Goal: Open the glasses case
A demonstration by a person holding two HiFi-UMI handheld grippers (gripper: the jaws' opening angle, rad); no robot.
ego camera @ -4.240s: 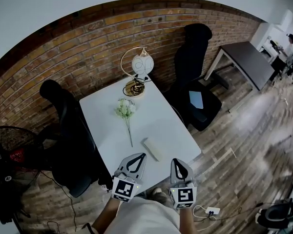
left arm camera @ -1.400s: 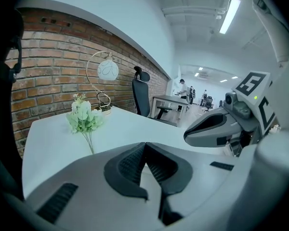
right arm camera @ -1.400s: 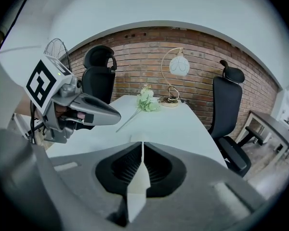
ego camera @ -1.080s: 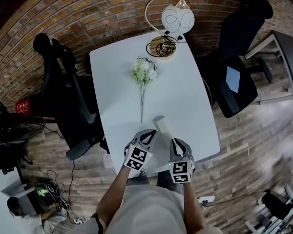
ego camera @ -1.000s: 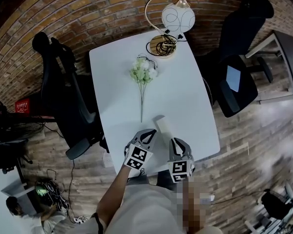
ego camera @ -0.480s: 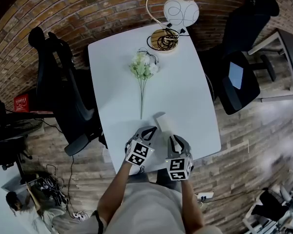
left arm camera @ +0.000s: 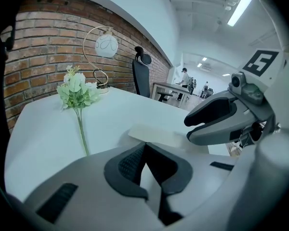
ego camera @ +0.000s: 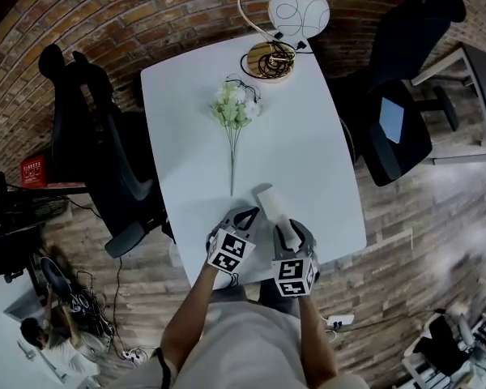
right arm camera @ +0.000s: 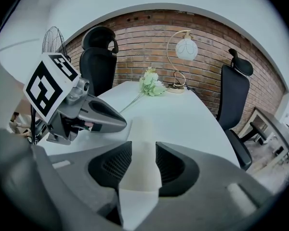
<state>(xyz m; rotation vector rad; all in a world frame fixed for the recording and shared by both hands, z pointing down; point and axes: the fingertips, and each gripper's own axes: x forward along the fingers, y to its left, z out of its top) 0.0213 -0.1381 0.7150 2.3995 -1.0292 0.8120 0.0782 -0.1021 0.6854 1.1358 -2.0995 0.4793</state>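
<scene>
The glasses case (ego camera: 270,203) is a long white box lying on the white table (ego camera: 308,152) near its front edge. My right gripper (ego camera: 285,227) is at the case's near end. In the right gripper view the case (right arm camera: 140,143) runs between the jaws of that gripper (right arm camera: 143,158). They have just been opening and stand open on either side of it. My left gripper (ego camera: 251,211) is shut and holds nothing, just left of the case. From the left gripper view, its closed tips (left arm camera: 145,146) point at the case (left arm camera: 154,134), with the right gripper (left arm camera: 189,130) beside it.
An artificial flower (ego camera: 235,112) lies in the middle of the table, its stem pointing at the case. A gold lamp with a white globe (ego camera: 296,10) stands at the far edge. Black office chairs (ego camera: 89,136) (ego camera: 397,112) flank the table, with a brick wall behind.
The right jaws have opened and now straddle the near end of the case. The left gripper has sunk a little towards the table beside it.
</scene>
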